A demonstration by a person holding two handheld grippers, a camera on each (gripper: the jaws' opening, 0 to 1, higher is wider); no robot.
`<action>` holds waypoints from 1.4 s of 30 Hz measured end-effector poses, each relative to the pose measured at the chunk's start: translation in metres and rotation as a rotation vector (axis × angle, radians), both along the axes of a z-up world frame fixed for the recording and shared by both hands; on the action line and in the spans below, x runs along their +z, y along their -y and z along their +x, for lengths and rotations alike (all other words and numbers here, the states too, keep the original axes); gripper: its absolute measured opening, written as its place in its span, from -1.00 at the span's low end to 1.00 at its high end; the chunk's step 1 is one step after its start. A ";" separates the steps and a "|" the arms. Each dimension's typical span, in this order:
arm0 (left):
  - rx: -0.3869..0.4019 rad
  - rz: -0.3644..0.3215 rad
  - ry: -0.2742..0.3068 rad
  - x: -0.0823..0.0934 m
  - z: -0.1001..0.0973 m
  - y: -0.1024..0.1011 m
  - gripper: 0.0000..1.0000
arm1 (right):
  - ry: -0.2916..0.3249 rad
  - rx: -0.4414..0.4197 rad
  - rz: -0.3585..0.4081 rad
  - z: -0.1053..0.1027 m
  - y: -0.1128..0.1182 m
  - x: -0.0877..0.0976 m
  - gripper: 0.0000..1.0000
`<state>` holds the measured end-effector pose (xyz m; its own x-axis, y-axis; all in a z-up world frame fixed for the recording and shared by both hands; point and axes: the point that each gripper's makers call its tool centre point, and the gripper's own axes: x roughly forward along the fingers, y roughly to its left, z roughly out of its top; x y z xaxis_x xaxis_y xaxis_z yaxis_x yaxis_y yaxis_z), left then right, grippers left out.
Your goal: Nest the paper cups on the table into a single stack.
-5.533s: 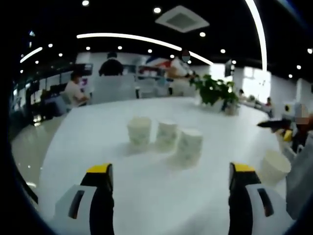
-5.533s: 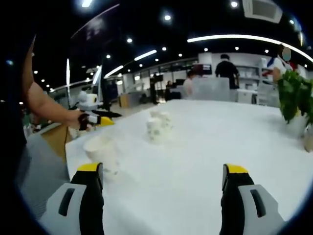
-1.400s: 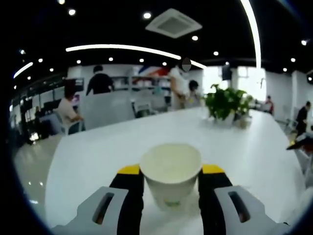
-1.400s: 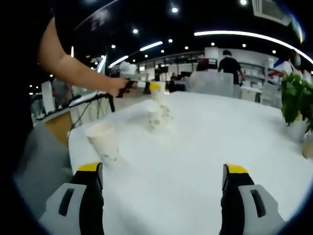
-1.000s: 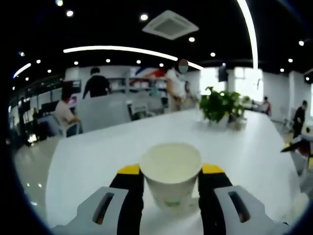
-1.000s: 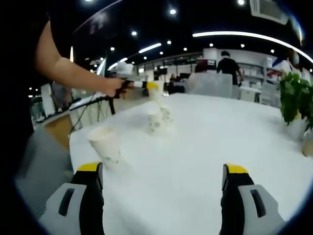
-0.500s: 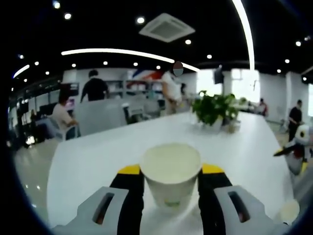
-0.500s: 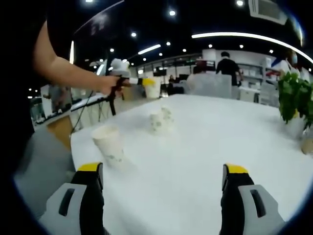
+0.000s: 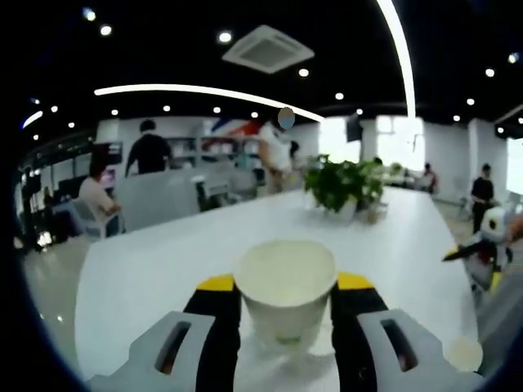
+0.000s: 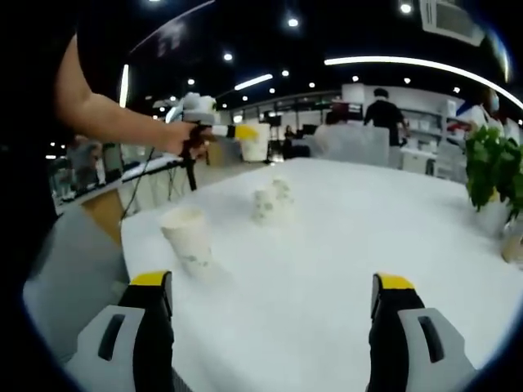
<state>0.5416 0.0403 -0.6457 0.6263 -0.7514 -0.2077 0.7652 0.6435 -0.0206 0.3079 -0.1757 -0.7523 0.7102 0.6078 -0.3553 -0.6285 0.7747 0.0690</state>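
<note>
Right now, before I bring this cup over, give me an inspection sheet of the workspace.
Surface: white table, bare in front of the right tongs.
Job's things: one paper cup held upright in the left tongs; a lone cup standing near the table's edge; two cups close together farther along.
Clutter: potted plant on the table, apart from the cups.
Grippers: left tongs shut on the paper cup, lifted above the table in the right gripper view; right tongs open, holding nothing.
Cables: nothing seen.
Surroundings: open office with ceiling lights, people standing and seated beyond the table.
</note>
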 end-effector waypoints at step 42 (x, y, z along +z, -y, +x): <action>-0.097 -0.055 0.010 0.016 -0.128 0.030 -0.18 | 0.058 0.030 0.022 -0.011 -0.016 0.018 0.98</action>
<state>0.4137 0.0099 -0.6299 0.5517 -0.8189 -0.1582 0.8243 0.5642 -0.0459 0.2970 -0.1599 -0.7346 0.7107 0.6363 -0.3000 -0.6547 0.7543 0.0488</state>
